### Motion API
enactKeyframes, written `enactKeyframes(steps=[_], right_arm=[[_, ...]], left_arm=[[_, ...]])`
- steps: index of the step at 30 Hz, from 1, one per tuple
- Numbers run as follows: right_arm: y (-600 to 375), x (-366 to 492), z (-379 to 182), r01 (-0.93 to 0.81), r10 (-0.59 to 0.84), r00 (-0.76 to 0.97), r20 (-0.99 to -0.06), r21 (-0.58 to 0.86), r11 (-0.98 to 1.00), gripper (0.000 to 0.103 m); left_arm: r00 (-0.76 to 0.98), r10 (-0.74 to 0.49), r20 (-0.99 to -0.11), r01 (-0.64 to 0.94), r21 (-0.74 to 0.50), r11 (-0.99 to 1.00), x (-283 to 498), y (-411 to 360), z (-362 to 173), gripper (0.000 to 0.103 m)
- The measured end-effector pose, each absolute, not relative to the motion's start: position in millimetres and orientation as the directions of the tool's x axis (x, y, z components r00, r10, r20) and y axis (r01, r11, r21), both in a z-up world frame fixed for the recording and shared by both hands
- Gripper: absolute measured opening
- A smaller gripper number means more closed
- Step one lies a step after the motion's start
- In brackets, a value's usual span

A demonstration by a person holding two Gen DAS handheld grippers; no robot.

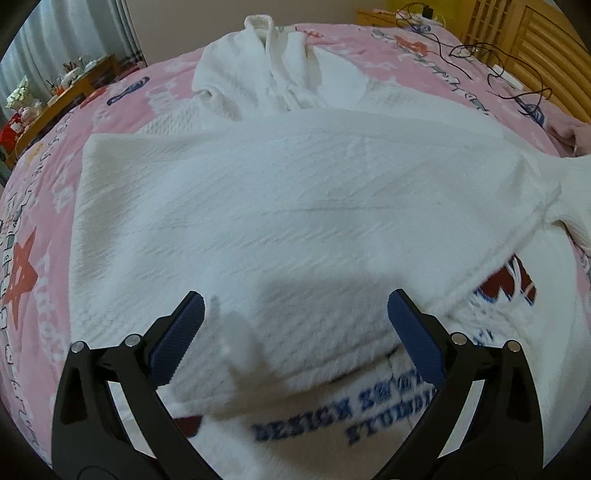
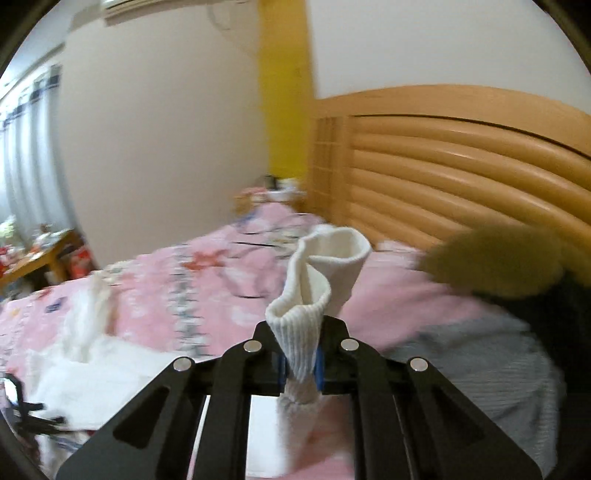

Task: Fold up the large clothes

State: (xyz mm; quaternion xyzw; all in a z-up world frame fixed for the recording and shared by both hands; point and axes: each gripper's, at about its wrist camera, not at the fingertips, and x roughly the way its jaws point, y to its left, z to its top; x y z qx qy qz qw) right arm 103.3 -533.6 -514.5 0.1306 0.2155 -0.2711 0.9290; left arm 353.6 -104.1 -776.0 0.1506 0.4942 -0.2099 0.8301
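A large white knit sweatshirt (image 1: 295, 206) lies spread on the bed, its collar (image 1: 266, 33) at the far end. One part is folded over a panel with blue lettering (image 1: 351, 410) and a red graphic. My left gripper (image 1: 295, 299) hangs just above the near part of the garment, jaws wide open, with nothing pinched between its blue pads (image 1: 177, 339). In the right wrist view, my right gripper (image 2: 301, 363) is shut on the ribbed white sleeve cuff (image 2: 332, 258). The cuff stands up above the jaws, lifted off the bed. More of the white garment (image 2: 92, 369) lies blurred at lower left.
A pink patterned bedspread (image 1: 48, 192) covers the bed. A wooden headboard (image 2: 443, 166) rises on the right, with black cables (image 1: 498, 70) near it. A cluttered wooden desk (image 1: 55, 96) stands at far left. Grey striped cloth (image 2: 480, 362) and a blurred olive furry thing (image 2: 495, 258) lie right.
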Motion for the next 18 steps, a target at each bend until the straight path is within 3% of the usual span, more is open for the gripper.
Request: enactKeyframes(steps=[6, 10, 18], right_arm=[[-424.8, 194.7, -519.0, 0.423, -0.289, 0.828, -0.481, 0.196, 0.885, 0.010], [-342.4, 244.8, -536.0, 0.344, -0.224, 0.858, -0.462, 0.193, 0.919, 0.010], [-210.2, 324.1, -553.3, 0.206, -0.094, 0.858, -0.505, 0.171, 0.964, 0.010]], left_arm=[[0.356, -0.195, -0.914, 0.520, 0.021, 0.854, 363.3, -66.2, -757.2, 0.097], [0.442, -0.192, -0.876, 0.538, 0.088, 0.839, 366.0, -39.0, -742.7, 0.097], [0.441, -0.313, -0.841, 0.375, -0.144, 0.916, 375.7, 29.0, -733.3, 0.097]])
